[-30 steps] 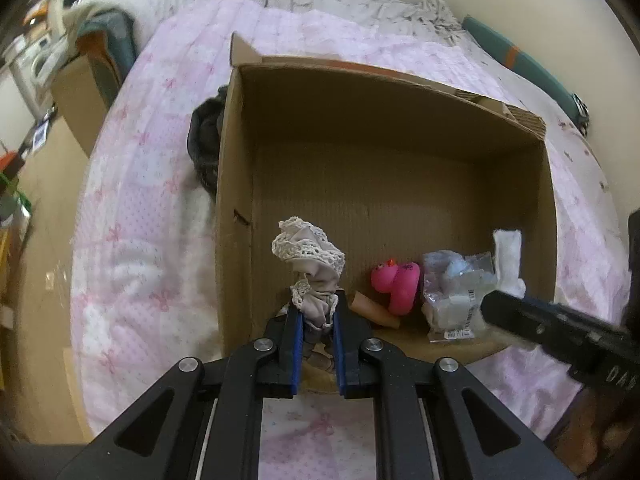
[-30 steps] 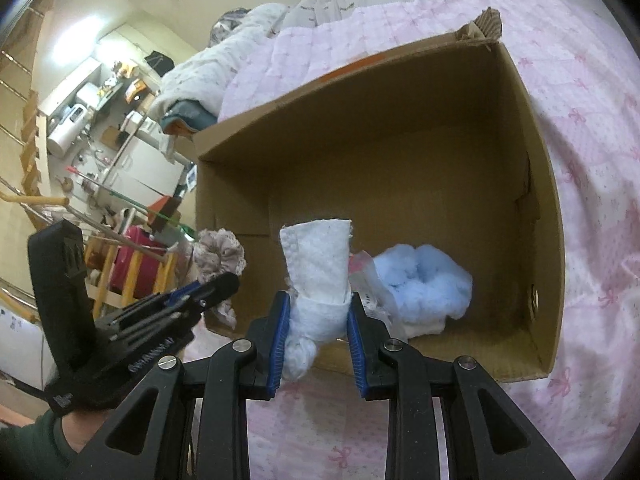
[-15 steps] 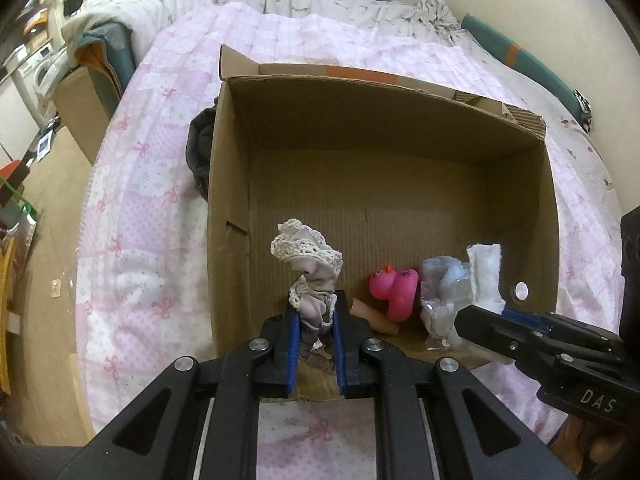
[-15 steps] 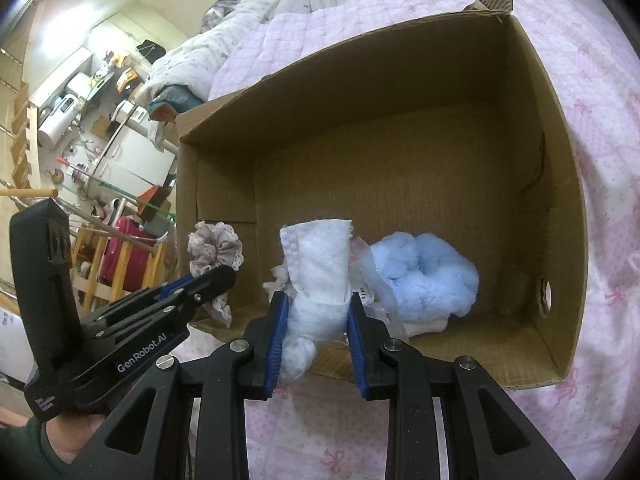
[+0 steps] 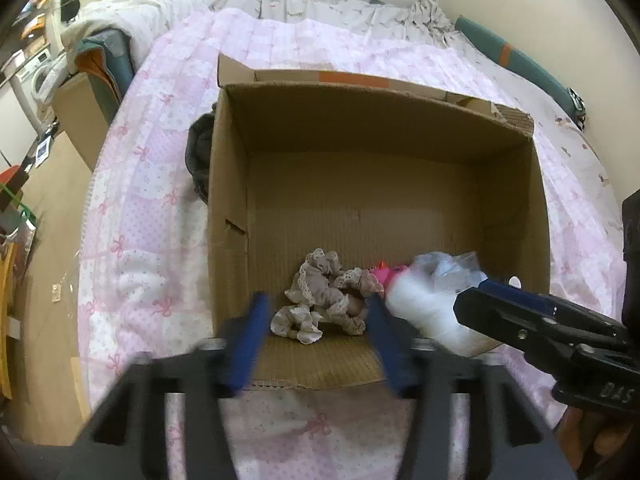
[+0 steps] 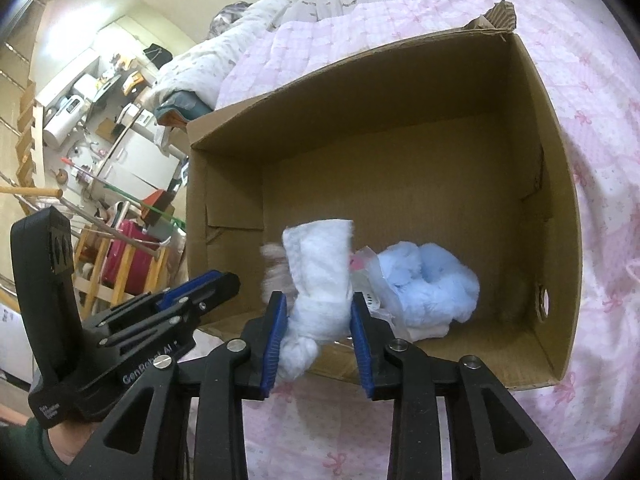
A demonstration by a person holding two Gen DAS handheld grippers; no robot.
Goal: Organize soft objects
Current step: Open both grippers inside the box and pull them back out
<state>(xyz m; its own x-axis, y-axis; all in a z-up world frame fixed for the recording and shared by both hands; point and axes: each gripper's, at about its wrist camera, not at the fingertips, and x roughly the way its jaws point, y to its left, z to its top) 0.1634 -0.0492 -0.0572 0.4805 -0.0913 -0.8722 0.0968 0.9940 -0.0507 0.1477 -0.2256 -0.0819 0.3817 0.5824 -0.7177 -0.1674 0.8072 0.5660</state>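
An open cardboard box (image 5: pixel 228 208) (image 6: pixel 560 208) stands on a pink quilted bed. My left gripper (image 5: pixel 316 320) is open at the box's near edge, its fingers blurred. The beige lace fabric (image 5: pixel 324 296) lies loose on the box floor between and beyond the fingers. My right gripper (image 6: pixel 318 316) is shut on a white fluffy cloth (image 6: pixel 318 276), held at the box's near edge; it also shows in the left wrist view (image 5: pixel 424 308). Inside the box lie a pink toy (image 5: pixel 382 272), a clear plastic packet (image 5: pixel 452 268) and a light blue fluffy item (image 6: pixel 428 284).
The pink quilt (image 5: pixel 160 184) surrounds the box. A dark garment (image 5: pixel 198 156) lies against the box's left outer wall. Rumpled bedding (image 5: pixel 132 16) and a green bolster (image 5: pixel 520 64) lie at the far end. Floor and room clutter (image 6: pixel 100 160) lie off the bed's left.
My left gripper has opened and let go of the lace fabric, which has dropped onto the box floor. The right gripper still holds the white cloth and has moved little.
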